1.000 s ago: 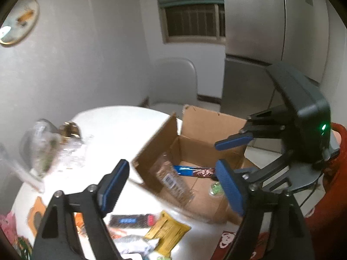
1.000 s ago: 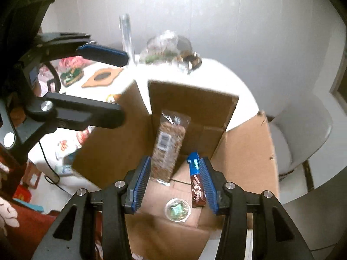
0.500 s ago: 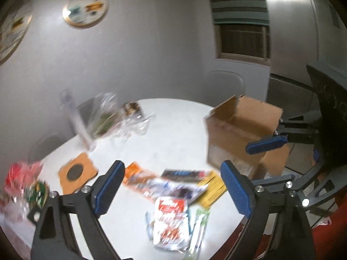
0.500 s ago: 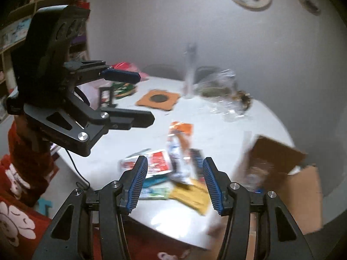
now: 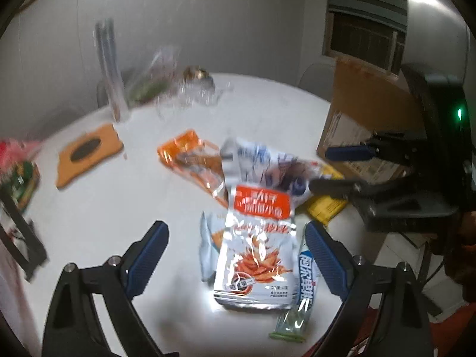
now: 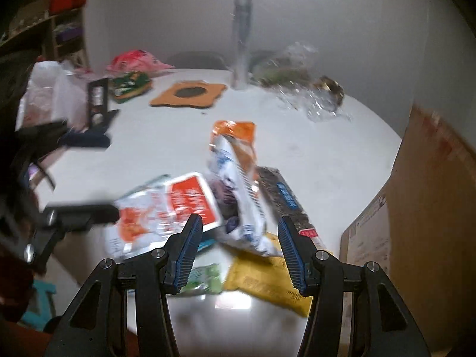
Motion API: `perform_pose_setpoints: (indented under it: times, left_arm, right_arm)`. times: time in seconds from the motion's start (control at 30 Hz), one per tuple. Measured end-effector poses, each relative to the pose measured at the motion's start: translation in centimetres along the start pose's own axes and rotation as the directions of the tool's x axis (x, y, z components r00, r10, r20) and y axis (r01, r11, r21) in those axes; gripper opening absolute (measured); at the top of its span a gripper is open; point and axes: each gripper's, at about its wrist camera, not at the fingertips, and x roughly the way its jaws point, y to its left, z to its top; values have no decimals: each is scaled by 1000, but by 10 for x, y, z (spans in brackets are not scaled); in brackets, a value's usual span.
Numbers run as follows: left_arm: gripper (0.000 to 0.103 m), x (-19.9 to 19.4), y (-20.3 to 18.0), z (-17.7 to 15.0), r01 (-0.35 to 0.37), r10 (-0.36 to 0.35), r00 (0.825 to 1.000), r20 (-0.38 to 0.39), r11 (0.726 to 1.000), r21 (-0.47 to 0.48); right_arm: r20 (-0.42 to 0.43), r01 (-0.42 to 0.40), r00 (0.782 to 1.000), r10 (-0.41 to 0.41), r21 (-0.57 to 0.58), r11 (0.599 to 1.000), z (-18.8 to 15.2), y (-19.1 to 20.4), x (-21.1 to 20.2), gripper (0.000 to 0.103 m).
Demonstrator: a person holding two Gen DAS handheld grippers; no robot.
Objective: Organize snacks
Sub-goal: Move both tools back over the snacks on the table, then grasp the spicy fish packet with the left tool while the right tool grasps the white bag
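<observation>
Both grippers have swung away from the cardboard box (image 5: pixel 363 113) to the snack pile (image 5: pixel 255 208) beside it; left gripper (image 5: pixel 235 255) and right gripper (image 6: pixel 239 250) hover wide open, empty, probably choosing the next packet.

Your snack packets (image 5: pixel 255 238) lie heaped flat between both open tongs; the cardboard box (image 6: pixel 428 208) stands right of them.

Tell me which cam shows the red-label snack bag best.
Left wrist. The bag lies flat and whole between the open left tongs, label and picture facing the lens. Right wrist shows it blurred and at an angle, its near corner cut off by a finger of the right tongs.
</observation>
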Motion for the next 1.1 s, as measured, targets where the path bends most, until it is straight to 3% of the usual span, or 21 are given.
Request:
perform_pose_setpoints:
  times: [0.2, 0.27, 0.53, 0.77, 0.87, 1.1]
  left_arm:
    - [89, 32, -5, -16, 32, -33, 999, -26, 999, -32]
    - [82, 34, -8, -15, 18, -18, 999, -27, 1000, -21]
    - [69, 29, -9, -14, -6, 6, 1000, -6, 1000, -8]
    - [70, 27, -14, -15, 21, -21, 1000, -1, 1000, 24]
    - [72, 27, -16, -16, 24, -24, 1000, -9, 999, 33]
    - [75, 22, -14, -20, 19, -19, 1000, -10, 999, 26]
  right_arm:
    - [-17, -35, 999, 36, 71, 997, -1, -18, 31, 49]
    - [-12, -44, 999, 45, 82, 996, 1, -21, 36, 49]
    - [-27, -116, 993, 119, 96, 989, 10, -23, 55, 48]
    - [-63, -162, 983, 170, 111, 981, 12, -23, 73, 48]
    - [-85, -193, 975, 205, 136, 972, 11, -25, 82, 40]
    - [-80, -194, 975, 206, 134, 972, 8, -18, 80, 25]
